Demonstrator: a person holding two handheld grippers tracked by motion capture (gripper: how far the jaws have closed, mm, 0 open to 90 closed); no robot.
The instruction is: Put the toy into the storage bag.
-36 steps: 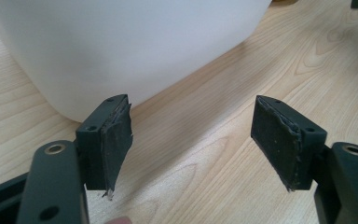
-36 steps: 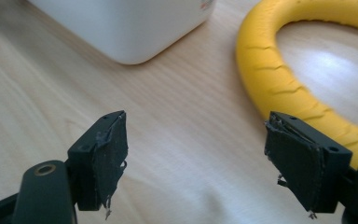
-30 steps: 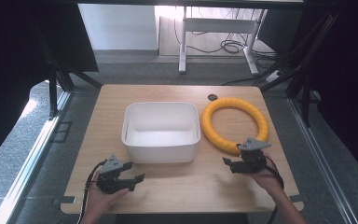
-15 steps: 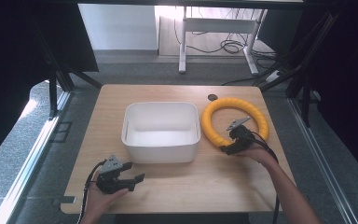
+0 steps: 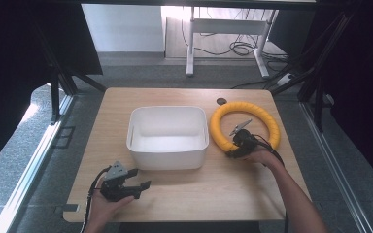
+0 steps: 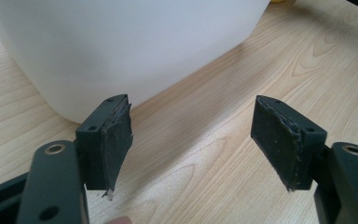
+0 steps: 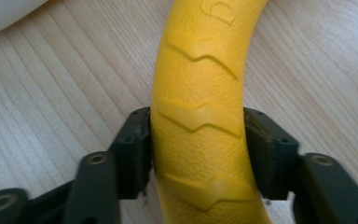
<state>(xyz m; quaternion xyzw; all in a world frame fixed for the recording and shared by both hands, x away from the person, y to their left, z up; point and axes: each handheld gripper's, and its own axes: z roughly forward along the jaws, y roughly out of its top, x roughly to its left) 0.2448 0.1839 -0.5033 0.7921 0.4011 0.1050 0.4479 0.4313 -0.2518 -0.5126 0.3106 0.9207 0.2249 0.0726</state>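
Wooden surface (image 5: 189, 194) | right hand-held gripper (image 7: 196, 154), moved forward within 1 s, now clamped on yellow ring (image 7: 205, 116) | left hand-held gripper (image 6: 191, 140) held wide beside white bin (image 5: 167, 133) | lift likely next

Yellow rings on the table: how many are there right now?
1. The yellow ring lies on the table, right of the white bin, with the right hand-held gripper clamped across its near-left arc. None visible inside the bin.

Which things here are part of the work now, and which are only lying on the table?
In use:
- yellow ring, with the right gripper closed around its tube
- white tub, probably, as it stands right beside the ring

Lying about:
- small dark disc by the far edge
- left gripper, open and holding nothing
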